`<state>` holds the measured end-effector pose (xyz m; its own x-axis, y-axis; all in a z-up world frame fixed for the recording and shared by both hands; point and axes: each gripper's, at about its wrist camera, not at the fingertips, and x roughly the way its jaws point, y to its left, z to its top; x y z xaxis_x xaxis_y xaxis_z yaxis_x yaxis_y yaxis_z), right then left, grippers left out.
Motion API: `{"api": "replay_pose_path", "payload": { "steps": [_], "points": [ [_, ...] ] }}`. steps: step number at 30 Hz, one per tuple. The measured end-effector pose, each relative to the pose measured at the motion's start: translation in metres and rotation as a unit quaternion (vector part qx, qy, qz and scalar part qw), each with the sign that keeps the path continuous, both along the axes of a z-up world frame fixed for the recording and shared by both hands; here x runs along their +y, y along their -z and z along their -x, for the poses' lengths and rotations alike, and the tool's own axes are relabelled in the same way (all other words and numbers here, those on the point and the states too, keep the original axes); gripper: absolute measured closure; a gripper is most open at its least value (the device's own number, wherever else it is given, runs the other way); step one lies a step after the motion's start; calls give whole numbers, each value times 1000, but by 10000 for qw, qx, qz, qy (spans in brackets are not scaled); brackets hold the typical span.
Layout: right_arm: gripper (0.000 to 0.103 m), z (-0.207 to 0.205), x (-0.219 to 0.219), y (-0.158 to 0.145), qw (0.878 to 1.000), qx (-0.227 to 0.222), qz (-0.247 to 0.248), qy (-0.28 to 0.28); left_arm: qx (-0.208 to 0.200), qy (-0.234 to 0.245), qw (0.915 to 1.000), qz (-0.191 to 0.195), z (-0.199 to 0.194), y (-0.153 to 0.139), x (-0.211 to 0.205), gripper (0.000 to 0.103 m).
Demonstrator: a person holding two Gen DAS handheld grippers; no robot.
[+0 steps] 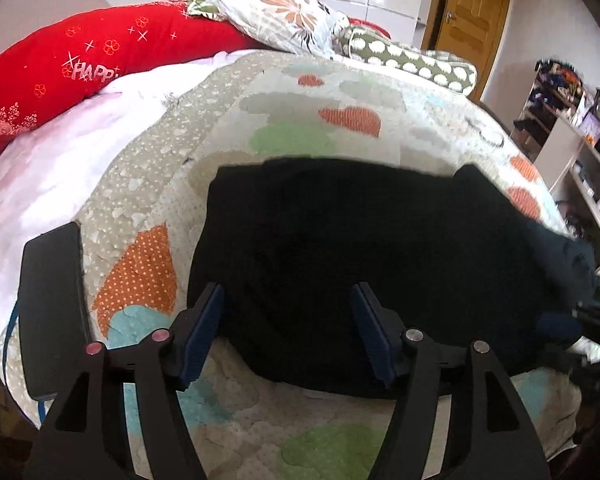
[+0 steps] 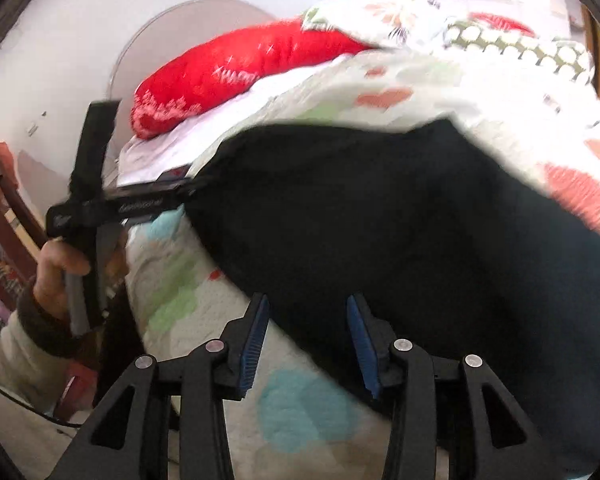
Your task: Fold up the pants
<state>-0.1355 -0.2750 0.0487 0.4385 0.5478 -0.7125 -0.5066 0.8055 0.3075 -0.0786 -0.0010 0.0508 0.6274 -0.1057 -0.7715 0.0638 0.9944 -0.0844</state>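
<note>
Black pants [image 1: 360, 248] are lying folded on the bed's patterned quilt [image 1: 148, 208]. The left gripper [image 1: 286, 324] and the right gripper [image 2: 307, 336] are each hovering over the near edge, their 2 fingers [image 2: 256, 344] spread apart, gripping nothing.

In the left wrist view we look forward along our left gripper [image 1: 286, 320], low and close over the patterned quilt [image 1: 352, 120], facing the head of the bed with its red pillow [image 1: 100, 60], and a wooden door [image 1: 472, 12] far right. In the right wrist view we look along our right gripper [image 2: 307, 336], just as near the quilt [image 2: 220, 320], angled leftward toward the same red pillow [image 2: 240, 68]. Both views share the black pants [image 1: 360, 248] [image 2: 400, 220], quilt and pillows. The right view also catches the left hand [image 2: 66, 276] at the bed's edge.
</note>
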Motion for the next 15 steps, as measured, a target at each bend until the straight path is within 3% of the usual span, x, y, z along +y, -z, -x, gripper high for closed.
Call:
{"api": "replay_pose_path", "payload": {
  "steps": [2, 5, 10, 15],
  "points": [
    [45, -9, -9, -10, 9992, -258, 130, 263, -132, -19, 9999, 76, 2, -10, -2, 38],
    [45, -32, -25, -15, 9951, -485, 262, 819, -288, 73, 9994, 179, -2, -21, -13, 31],
    [45, -68, -46, 8, 9890, -185, 408, 1407, -173, 320, 9989, 279, -20, -17, -48, 30],
    [47, -60, -85, 23, 9819, -118, 521, 1819, 45, 432, 9989, 193, -33, 1, -77, 30]
  ]
}}
